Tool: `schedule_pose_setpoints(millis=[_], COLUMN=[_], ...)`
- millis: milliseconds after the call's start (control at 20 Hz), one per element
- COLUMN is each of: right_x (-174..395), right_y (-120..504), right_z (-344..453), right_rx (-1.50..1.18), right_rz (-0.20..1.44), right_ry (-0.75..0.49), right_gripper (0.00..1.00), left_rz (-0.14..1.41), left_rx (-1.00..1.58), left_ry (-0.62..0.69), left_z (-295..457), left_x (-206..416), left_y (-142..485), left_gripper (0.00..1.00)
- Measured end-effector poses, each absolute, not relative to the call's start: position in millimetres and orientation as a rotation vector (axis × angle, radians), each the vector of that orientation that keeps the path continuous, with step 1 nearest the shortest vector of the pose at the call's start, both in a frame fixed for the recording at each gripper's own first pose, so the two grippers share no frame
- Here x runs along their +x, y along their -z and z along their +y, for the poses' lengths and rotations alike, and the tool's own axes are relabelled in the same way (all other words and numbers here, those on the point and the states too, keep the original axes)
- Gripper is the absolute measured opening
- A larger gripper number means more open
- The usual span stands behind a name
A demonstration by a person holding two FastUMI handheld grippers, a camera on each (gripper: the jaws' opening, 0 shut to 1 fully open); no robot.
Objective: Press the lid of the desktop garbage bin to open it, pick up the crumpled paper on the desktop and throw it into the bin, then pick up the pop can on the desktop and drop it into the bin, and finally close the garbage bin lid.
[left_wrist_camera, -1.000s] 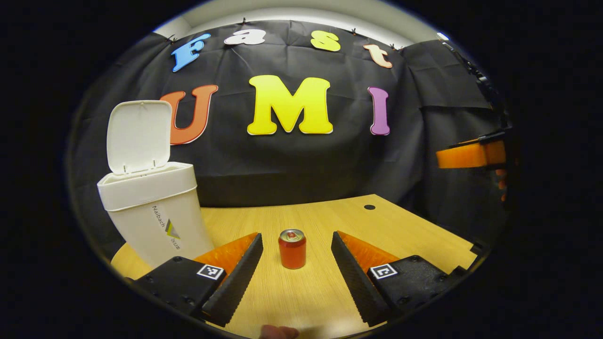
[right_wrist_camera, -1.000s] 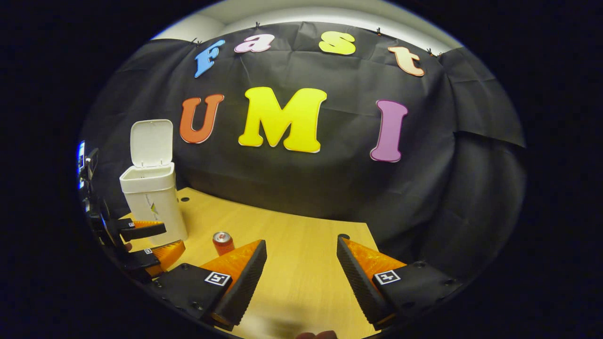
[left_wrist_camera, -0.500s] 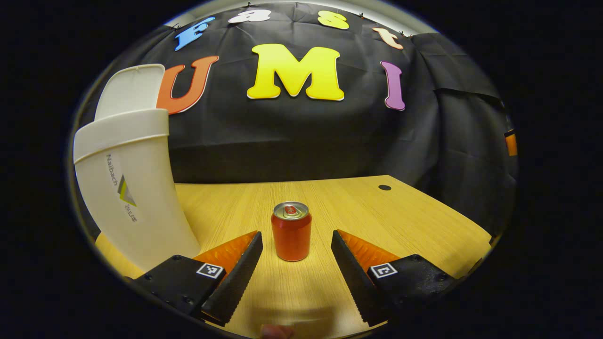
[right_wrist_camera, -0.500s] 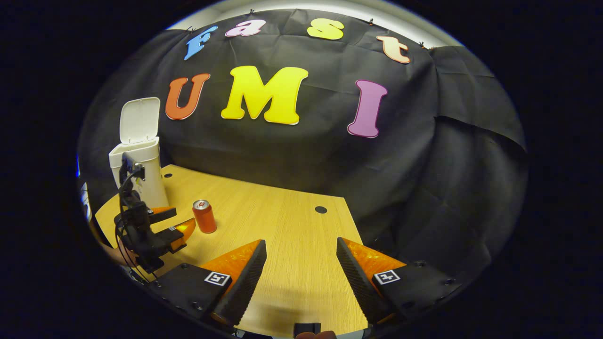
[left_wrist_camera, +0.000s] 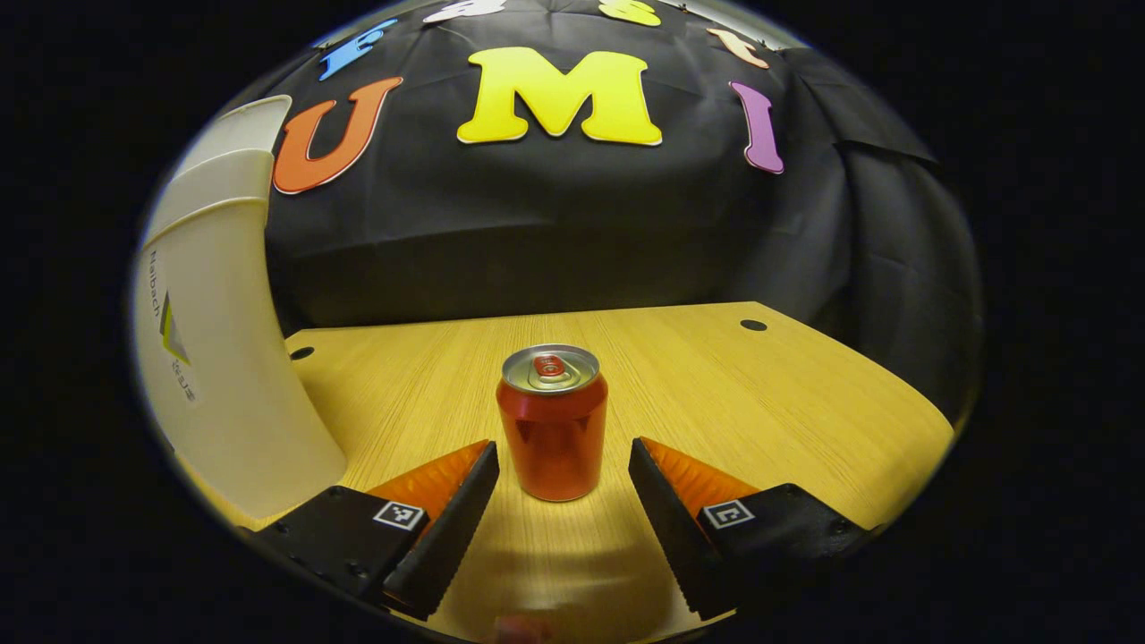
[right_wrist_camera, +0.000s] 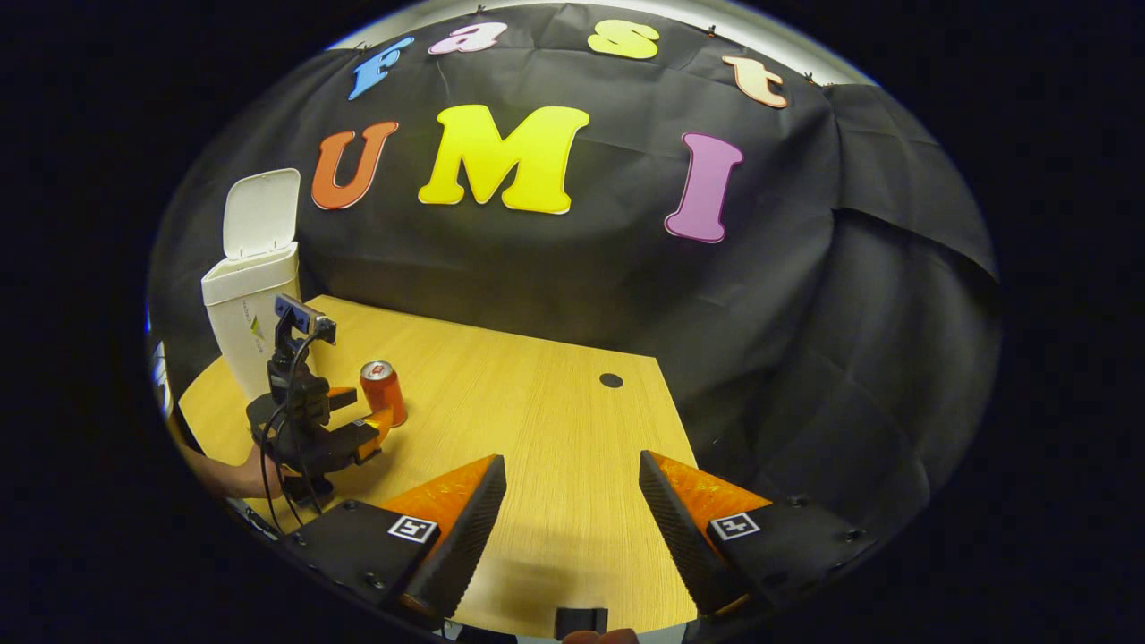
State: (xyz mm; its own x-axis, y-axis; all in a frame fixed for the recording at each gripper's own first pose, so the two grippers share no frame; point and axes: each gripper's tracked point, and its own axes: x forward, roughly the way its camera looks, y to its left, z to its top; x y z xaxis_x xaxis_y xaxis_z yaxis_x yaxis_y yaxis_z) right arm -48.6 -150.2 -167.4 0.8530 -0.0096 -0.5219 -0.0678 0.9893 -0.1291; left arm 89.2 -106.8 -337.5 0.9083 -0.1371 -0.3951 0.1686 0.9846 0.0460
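Observation:
A red pop can (left_wrist_camera: 553, 422) stands upright on the wooden desk (left_wrist_camera: 716, 385), just ahead of my left gripper (left_wrist_camera: 564, 461), whose open fingers flank it without touching. The white garbage bin (left_wrist_camera: 215, 349) rises at the left with its lid (left_wrist_camera: 234, 134) up. In the right gripper view, the bin (right_wrist_camera: 246, 322) stands at the far left with its lid (right_wrist_camera: 259, 213) raised, the can (right_wrist_camera: 383, 392) sits nearby, and the left gripper (right_wrist_camera: 358, 419) reaches it from the left. My right gripper (right_wrist_camera: 572, 483) hovers open over bare desk.
The black cloth wall runs behind the desk. A cable hole (left_wrist_camera: 753, 325) lies at the desk's far right, another (left_wrist_camera: 301, 353) beside the bin. A hand and forearm (right_wrist_camera: 219, 474) hold the left gripper. The desk's right edge (right_wrist_camera: 675, 420) drops off near my right gripper.
My left gripper has moved forward and lower, so the can now stands at its fingertips and the bin has slid to the left edge. The right gripper shifted slightly, still open.

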Motion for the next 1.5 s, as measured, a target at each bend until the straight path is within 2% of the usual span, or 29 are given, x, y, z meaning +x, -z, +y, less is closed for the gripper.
schedule_pose_setpoints(millis=[850, 1000, 1250, 1500], right_x=[-17.4, -19.3, -19.2, -27.5], right_y=[173.7, 169.4, 157.5, 139.4], right_z=[-133.8, -130.3, -118.3, -97.7], right_rx=[-0.127, -0.136, -0.097, -0.067], right_rz=[0.579, 0.567, 0.53, 0.468], right_ry=[-0.046, -0.055, -0.058, -0.091], right_gripper=[0.94, 0.94, 0.94, 0.94], left_rz=[0.474, 0.478, 0.413, 0.316], left_rx=[0.038, 0.034, 0.04, 0.035], left_ry=[0.148, 0.162, 0.174, 0.166], left_z=[-102.3, -103.5, -106.0, -98.0], left_x=[129.3, 126.3, 120.4, 112.2], left_y=[361.7, 358.9, 311.4, 225.8], left_gripper=[0.96, 0.87, 0.86, 0.86])
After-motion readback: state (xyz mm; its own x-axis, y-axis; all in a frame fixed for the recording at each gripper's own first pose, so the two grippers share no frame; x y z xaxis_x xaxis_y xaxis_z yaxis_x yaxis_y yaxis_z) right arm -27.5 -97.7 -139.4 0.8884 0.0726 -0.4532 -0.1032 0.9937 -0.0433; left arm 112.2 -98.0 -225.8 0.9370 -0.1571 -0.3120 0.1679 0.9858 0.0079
